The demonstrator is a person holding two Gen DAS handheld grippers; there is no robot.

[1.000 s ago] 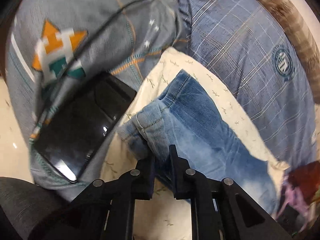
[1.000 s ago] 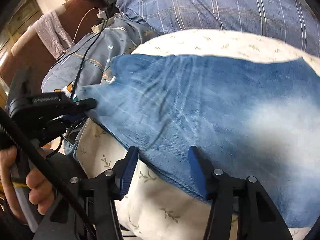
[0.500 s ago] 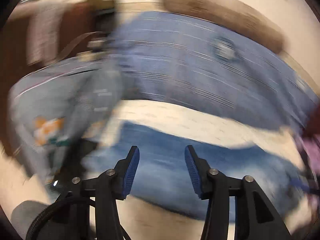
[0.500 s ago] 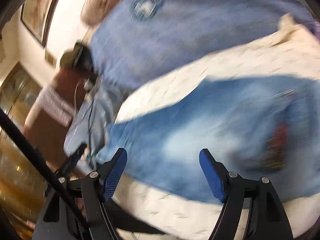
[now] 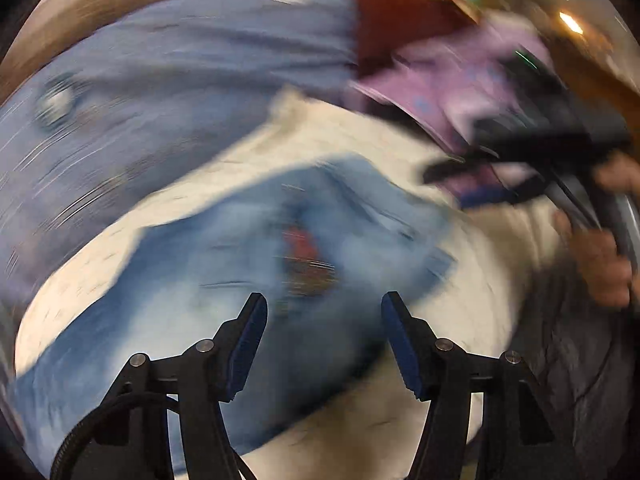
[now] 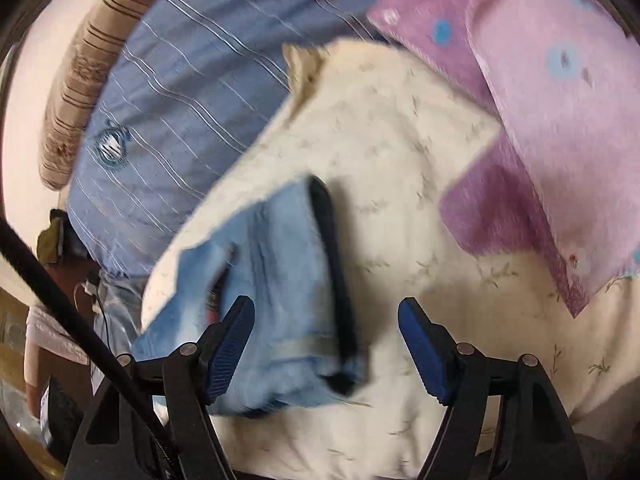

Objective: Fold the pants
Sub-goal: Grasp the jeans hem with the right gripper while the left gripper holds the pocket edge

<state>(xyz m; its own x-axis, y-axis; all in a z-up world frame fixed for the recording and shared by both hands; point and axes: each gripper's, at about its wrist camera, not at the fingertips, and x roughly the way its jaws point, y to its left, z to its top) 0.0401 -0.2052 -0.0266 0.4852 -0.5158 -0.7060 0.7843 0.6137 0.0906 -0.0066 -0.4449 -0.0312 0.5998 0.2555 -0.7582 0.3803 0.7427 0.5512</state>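
Observation:
The blue jeans (image 5: 224, 300) lie spread on a cream leaf-print sheet (image 5: 472, 312), blurred by motion in the left wrist view. My left gripper (image 5: 324, 336) hovers over them with its jaws opening and nothing pinched. In the right wrist view the waist end of the jeans (image 6: 280, 276), with its dark waistband (image 6: 334, 280), lies below my right gripper (image 6: 326, 344). Its jaws are wide and closing slightly, and the pads press on nothing. The right gripper (image 5: 452, 184) also shows in the left wrist view at the right, held by a hand (image 5: 600, 268).
A blue striped cover (image 6: 180, 80) lies behind the cream sheet (image 6: 400, 152). A purple flowered pillow (image 6: 560, 120) sits at the right, with a dark red cloth (image 5: 392, 20) beyond it. A brown striped cushion (image 6: 80, 64) lines the far left edge.
My left gripper let go of the jeans' hem and opened. Both grippers swung along the jeans toward the waist end, and both views rolled. The right jaws spread wider.

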